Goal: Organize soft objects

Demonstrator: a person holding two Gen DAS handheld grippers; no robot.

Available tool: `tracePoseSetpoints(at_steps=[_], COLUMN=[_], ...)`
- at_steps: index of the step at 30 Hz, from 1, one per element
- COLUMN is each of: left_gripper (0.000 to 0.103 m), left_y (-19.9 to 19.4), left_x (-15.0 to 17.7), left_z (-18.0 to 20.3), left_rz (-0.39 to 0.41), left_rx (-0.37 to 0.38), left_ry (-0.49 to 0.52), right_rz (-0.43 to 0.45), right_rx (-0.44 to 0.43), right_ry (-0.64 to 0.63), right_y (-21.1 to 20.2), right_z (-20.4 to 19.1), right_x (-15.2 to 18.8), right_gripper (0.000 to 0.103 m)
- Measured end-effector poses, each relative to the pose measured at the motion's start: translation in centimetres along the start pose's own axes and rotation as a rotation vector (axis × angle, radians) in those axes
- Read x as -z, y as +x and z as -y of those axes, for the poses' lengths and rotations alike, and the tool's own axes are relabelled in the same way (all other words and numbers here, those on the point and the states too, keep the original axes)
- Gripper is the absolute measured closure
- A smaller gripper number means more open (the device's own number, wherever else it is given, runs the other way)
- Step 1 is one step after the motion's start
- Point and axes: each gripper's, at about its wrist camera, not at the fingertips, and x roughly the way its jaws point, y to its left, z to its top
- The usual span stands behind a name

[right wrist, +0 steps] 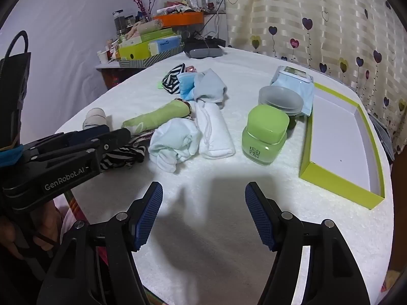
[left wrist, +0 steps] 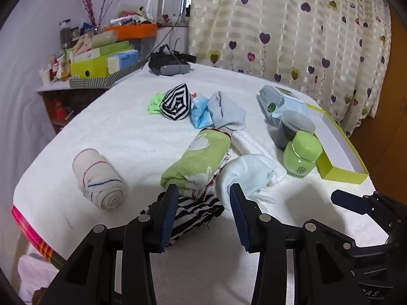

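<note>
Landmark: lime-green shallow cardboard box (right wrist: 340,190), empty, likely drop spot. Soft pile of rolled socks and cloths (left wrist: 203,157) sits left of box. Left gripper (left wrist: 203,195) part-open, holding nothing, nosing green towel roll (left wrist: 195,162). Right gripper (right wrist: 203,190) wide, empty, near box, guess ready to receive.

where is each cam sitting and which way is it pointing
Left wrist: on the left gripper, angled down at the green towel roll and white socks; right gripper's finger shows.
Right wrist: on the right gripper, angled down at bare white cover; left gripper shows.
Shared: green jar, green box.
</note>
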Motion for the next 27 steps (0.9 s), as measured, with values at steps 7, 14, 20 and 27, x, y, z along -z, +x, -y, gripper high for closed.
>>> tracePoseSetpoints(at_steps=[7,14,20,27], left_gripper=[0.062,0.062,0.062,0.062], left_y=[-0.2,0.1,-0.6,-0.9], left_x=[0.1,0.6,0.2,0.1], left_z=[0.1,0.1,0.0,-0.2], left_rz=[0.005,-0.008,-0.009,-0.002], left_rx=[-0.025,-0.020,-0.025,-0.024], left_ry=[0.005,0.002,0.003,0.000], right_rz=[0.032,0.036,0.047,0.053], right_rx=[-0.007,-0.025,-0.053,-0.057], right_ry=[-0.010,-0.013,-0.018,-0.025], right_y=[-0.8,-1.0,-1.2,-1.3], right_z=[-0.1,-0.2,0.1,-0.3], right_x=[0.0,0.2,0.3,0.2], right_gripper=[0.035,0.035,0.035,0.035])
